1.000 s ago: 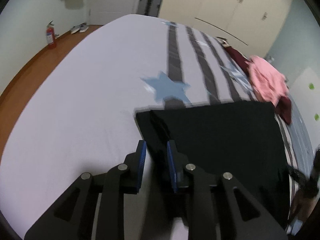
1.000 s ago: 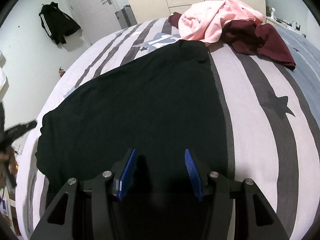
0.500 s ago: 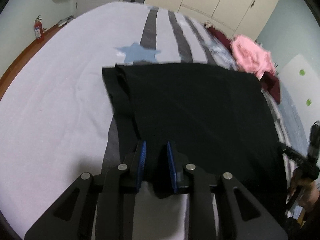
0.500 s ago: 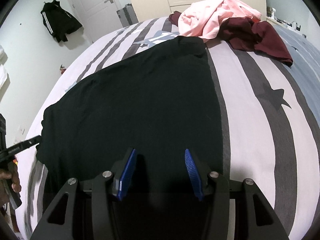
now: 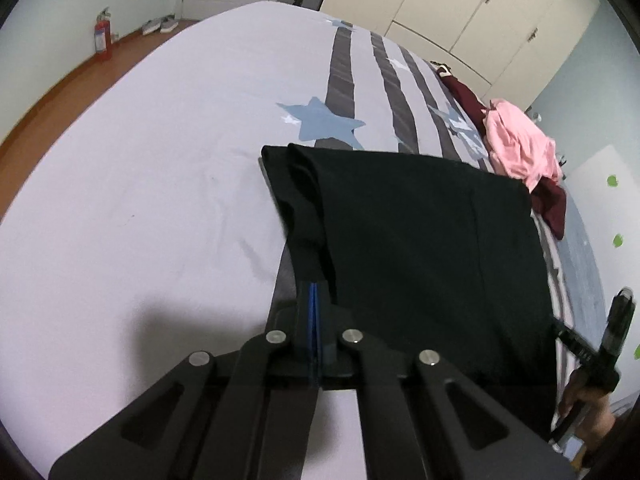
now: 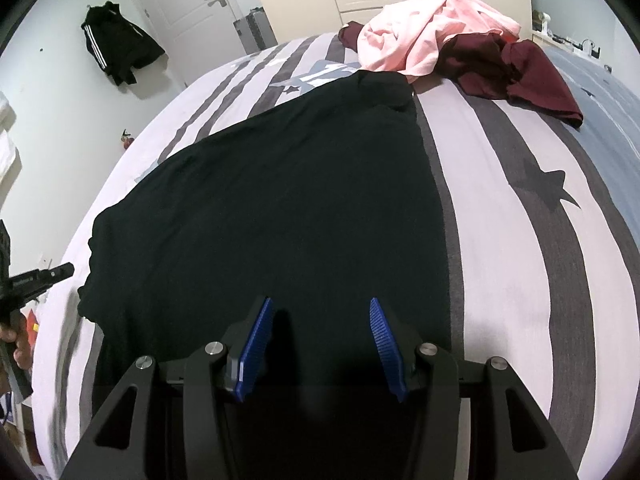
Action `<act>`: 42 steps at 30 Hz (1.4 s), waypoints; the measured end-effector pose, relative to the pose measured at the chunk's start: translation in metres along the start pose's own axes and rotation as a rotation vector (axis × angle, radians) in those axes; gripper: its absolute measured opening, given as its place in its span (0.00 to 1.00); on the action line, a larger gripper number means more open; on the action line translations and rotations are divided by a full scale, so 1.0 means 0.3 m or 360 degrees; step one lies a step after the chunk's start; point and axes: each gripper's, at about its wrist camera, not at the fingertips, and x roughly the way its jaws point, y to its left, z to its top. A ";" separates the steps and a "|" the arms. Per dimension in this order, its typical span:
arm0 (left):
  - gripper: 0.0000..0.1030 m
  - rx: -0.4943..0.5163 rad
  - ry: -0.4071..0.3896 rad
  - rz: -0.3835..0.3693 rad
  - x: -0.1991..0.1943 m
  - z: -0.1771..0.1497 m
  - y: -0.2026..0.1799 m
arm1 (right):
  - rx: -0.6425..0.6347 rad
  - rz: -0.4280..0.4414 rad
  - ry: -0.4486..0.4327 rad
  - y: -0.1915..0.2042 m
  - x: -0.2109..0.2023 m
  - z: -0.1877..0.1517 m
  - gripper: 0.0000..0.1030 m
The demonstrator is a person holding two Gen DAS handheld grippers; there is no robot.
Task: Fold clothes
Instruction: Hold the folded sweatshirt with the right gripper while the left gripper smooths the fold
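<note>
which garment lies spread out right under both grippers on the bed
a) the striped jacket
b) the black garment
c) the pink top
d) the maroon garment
b, the black garment lies flat on the bed below the right gripper and at the left gripper; the pink top and maroon garment are heaped at the far end.

Garment (image 6: 280, 200) spread on bed (image 6: 500, 240); clothes pile (image 6: 440, 40) behind (touching).

Two wrist fisheyes, close above the bed (image 5: 140, 184), angled downward; shared: black garment (image 5: 420, 240), pink clothes (image 6: 424, 40).
</note>
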 end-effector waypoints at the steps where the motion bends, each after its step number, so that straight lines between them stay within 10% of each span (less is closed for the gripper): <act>1: 0.14 0.0025 0.0012 -0.0008 -0.012 -0.027 0.000 | -0.0003 -0.0004 -0.0002 0.002 0.000 -0.002 0.45; 10: 0.41 0.0042 0.0001 0.0019 0.020 -0.113 -0.048 | -0.0047 -0.0039 -0.0017 0.022 -0.007 -0.027 0.45; 42: 0.33 0.0089 -0.0002 -0.0016 0.033 -0.105 -0.151 | -0.0022 -0.0032 -0.0026 0.009 -0.011 -0.046 0.46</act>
